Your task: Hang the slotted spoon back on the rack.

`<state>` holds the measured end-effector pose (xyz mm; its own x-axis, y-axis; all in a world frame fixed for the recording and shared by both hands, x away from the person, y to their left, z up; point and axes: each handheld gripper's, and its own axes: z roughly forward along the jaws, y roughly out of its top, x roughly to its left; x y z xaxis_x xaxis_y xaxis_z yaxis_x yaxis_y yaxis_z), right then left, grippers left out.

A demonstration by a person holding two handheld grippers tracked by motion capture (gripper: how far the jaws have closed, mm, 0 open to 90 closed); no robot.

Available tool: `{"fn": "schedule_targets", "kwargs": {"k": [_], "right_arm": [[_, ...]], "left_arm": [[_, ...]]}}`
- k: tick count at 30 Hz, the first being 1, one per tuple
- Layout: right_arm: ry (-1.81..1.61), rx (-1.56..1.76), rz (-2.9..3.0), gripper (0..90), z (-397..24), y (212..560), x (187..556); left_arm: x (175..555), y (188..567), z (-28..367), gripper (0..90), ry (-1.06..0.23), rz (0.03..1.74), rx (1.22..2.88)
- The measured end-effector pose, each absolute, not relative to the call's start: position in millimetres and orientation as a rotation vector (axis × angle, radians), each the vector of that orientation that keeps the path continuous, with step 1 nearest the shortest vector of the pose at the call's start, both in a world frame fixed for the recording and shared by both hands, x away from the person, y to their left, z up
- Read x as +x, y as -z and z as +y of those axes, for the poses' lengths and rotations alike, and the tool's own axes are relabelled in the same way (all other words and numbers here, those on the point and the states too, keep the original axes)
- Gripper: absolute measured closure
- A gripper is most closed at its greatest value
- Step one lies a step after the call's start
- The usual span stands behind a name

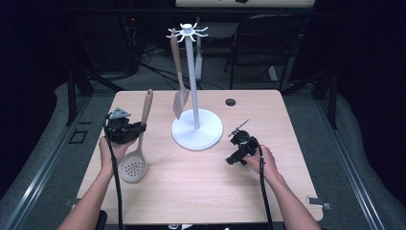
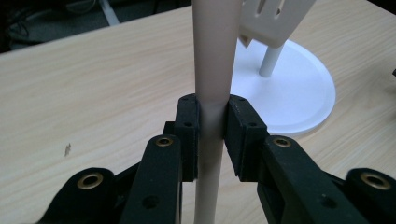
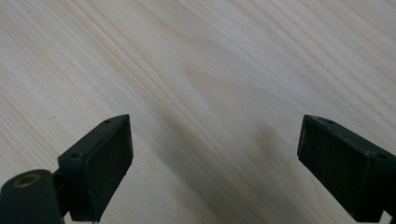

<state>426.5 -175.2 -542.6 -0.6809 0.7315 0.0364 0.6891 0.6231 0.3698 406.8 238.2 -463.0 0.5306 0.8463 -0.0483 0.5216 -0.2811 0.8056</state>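
A beige slotted spoon (image 1: 136, 155) is held at its handle (image 2: 214, 56) by my left gripper (image 1: 141, 128), whose pads are shut on it; the round perforated bowl (image 1: 132, 168) hangs low over the table's left part. A white utensil stand (image 1: 196, 124) with a hooked top (image 1: 188, 31) rises at the table's middle. A beige slotted spatula (image 1: 179, 91) hangs from one of its hooks, and its blade (image 2: 273, 18) shows in the left gripper view above the stand's round base (image 2: 299, 93). My right gripper (image 1: 233, 154) rests at the right, its jaws wide apart over bare wood (image 3: 215, 93).
The light wooden table (image 1: 201, 191) has a small round cable hole (image 1: 230, 102) near its far edge. A dark chair (image 1: 268, 43) and cables stand beyond the table. Grey floor surrounds it.
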Motion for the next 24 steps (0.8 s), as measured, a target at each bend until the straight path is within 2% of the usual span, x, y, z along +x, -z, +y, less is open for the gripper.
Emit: {"fn": "schedule_targets", "kwargs": {"k": [14, 24], "right_arm": [[-0.547, 1.201, 2.722, 10.1, -175, 544, 426], [-0.522, 1.193, 2.732, 10.1, -175, 545, 427]], "left_arm": [[397, 433, 226, 75.5, -0.641, 0.951, 1.859], [407, 411, 215, 75.5, -0.663, 0.884, 1.816]]}}
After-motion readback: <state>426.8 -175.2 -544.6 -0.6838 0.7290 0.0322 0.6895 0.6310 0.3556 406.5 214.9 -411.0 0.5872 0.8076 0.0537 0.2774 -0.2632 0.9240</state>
